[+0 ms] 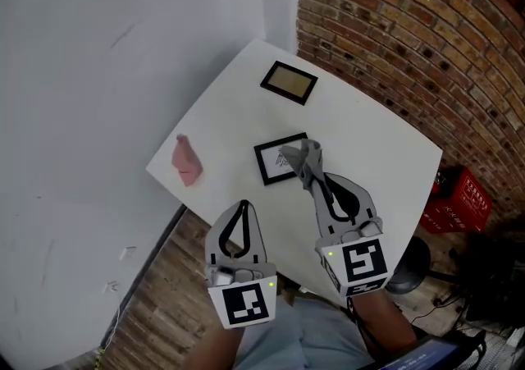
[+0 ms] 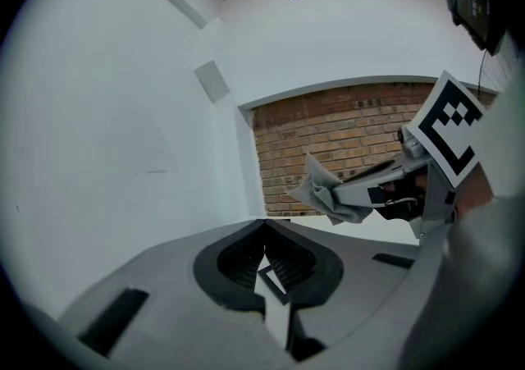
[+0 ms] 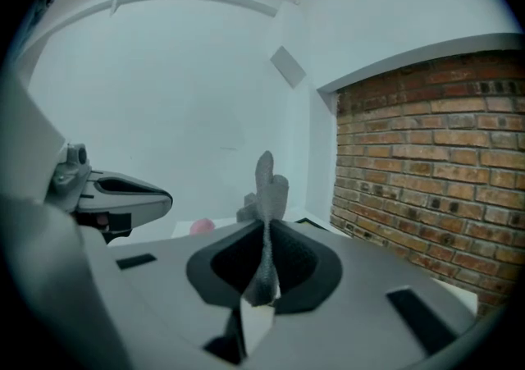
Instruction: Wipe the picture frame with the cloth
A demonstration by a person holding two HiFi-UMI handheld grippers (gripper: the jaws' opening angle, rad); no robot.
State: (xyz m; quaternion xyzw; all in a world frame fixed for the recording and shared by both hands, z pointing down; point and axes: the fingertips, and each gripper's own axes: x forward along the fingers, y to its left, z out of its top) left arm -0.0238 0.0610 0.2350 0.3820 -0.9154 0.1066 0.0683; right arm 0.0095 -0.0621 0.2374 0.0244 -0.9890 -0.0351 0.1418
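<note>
No legible text; white print on red crate [image 1: 459, 200] too small to read.

Table [image 1: 369, 139] tucked into a corner, plain wall [image 1: 98, 73] to the left, brick wall [image 1: 410, 24] to the right. On it: small frame [image 1: 289, 81] at the far end, picture frame [image 1: 271, 162] about mid-table, rag [image 1: 187, 161] off to its left by the table edge. Cloth [image 1: 305, 155] over the picture frame's right part, pinched in the right gripper [image 1: 315, 173]. Left gripper [image 1: 244, 206] nearer, over the near edge, apart from everything. Crate [image 1: 458, 200] down on the floor, right of the table.
</note>
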